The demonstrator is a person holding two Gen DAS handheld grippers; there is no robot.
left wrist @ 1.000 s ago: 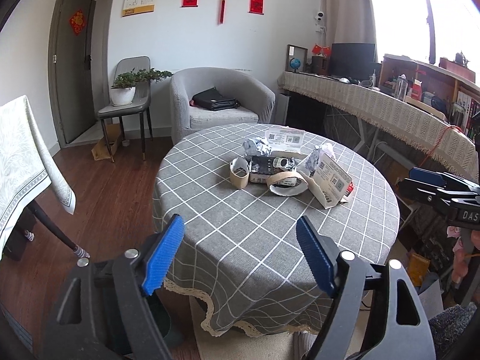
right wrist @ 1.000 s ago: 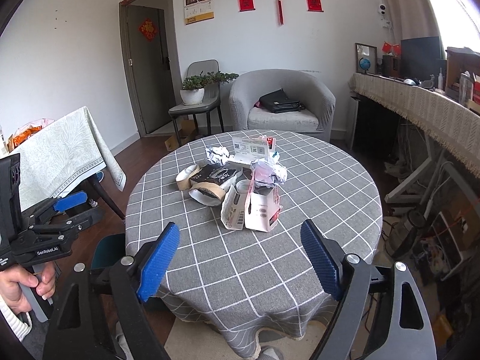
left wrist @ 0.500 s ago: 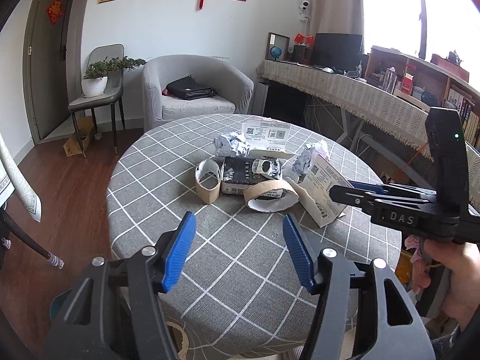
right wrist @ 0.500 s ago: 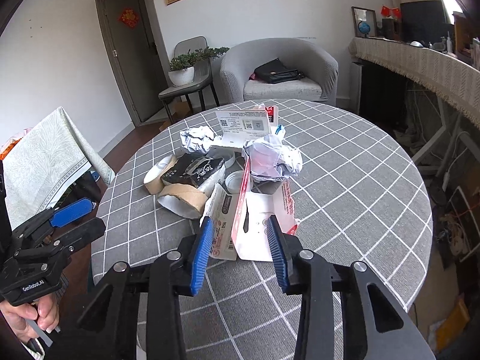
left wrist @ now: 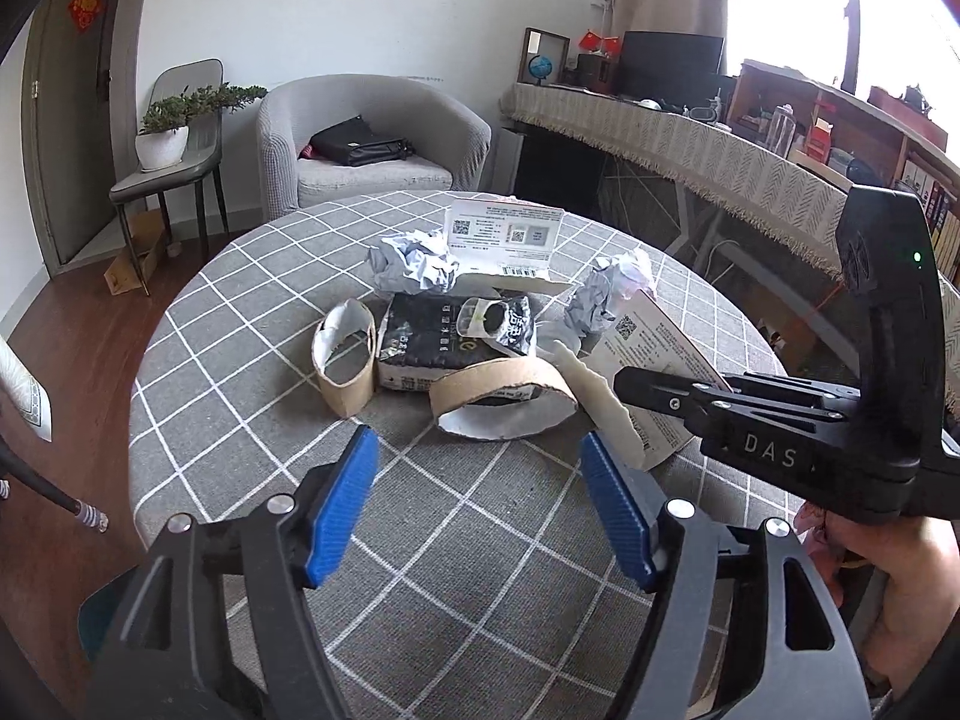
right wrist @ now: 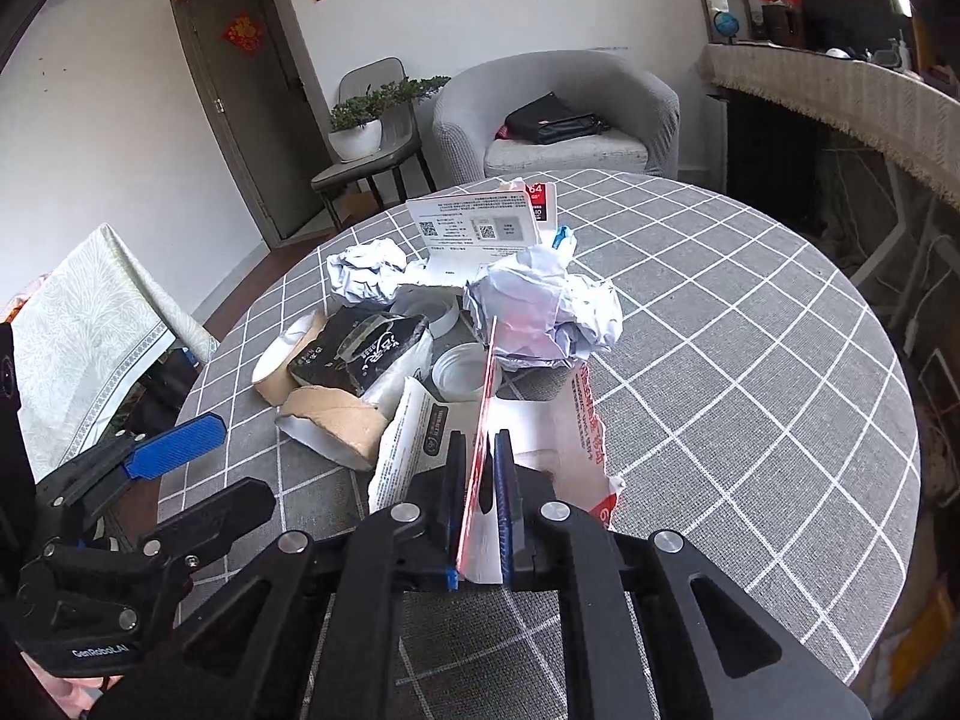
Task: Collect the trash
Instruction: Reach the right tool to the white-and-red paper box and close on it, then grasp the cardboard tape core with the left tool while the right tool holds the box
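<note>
We see the right gripper (right wrist: 479,468) just closed, clenching the torn box (right wrist: 576,444) flap; left gripper (left wrist: 480,504) released, reopening, rings (left wrist: 501,399) at 12 o'clock.

bare tablecloth (left wrist: 468,546) near, trash pile (left wrist: 456,336) blocking centre

Living room: armchair (left wrist: 372,138), round table (left wrist: 480,540)
</note>
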